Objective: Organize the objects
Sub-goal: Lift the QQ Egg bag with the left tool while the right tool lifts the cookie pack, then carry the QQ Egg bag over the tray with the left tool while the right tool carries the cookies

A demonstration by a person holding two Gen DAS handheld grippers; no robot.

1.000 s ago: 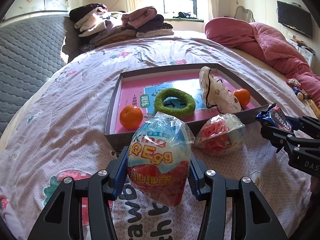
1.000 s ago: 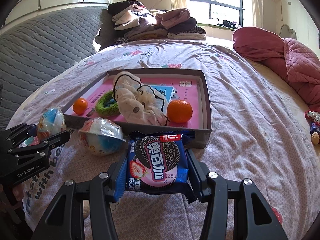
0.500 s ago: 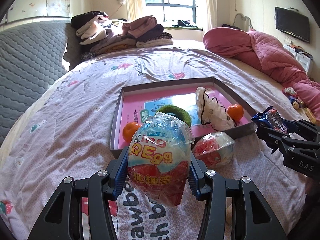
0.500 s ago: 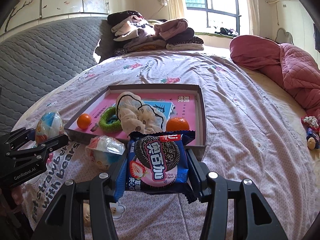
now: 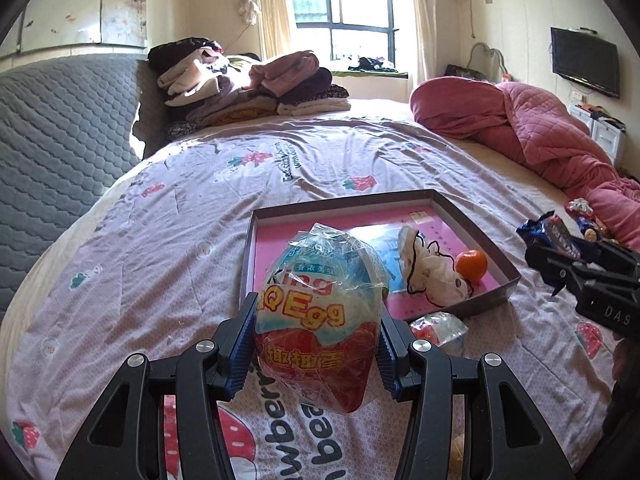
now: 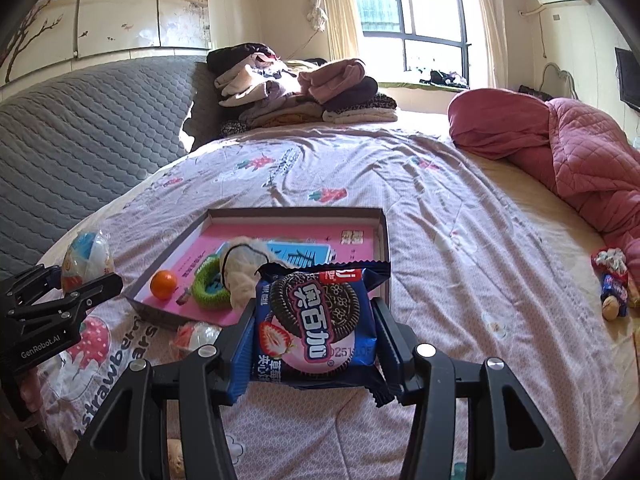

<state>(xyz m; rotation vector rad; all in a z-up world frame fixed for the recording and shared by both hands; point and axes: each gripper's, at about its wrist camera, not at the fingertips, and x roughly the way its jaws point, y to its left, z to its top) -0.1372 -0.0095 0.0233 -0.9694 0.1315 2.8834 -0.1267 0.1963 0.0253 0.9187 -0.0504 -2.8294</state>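
Note:
My left gripper [image 5: 316, 350] is shut on a wrapped toy egg [image 5: 320, 320] and holds it above the bedsheet, short of the shallow box [image 5: 476, 224]. My right gripper [image 6: 314, 344] is shut on a blue cookie packet [image 6: 316, 320], also held up before the box [image 6: 382, 236]. The box holds an orange [image 5: 472, 265], a second orange [image 6: 163, 284], a green ring [image 6: 206, 280] and a white cloth pouch [image 5: 434, 272]. A second wrapped egg [image 5: 438, 330] lies on the sheet at the box's near edge, seen too in the right wrist view [image 6: 198, 336].
Folded clothes [image 5: 248, 84] are stacked at the bed's far end. A pink quilt [image 5: 532, 136] lies bunched at the right. Small toys [image 6: 614, 284] lie on the sheet near it. A grey padded headboard [image 5: 52, 136] runs along the left.
Both grippers have lifted and drawn back from the box with their loads; the box and second egg now look smaller and farther off.

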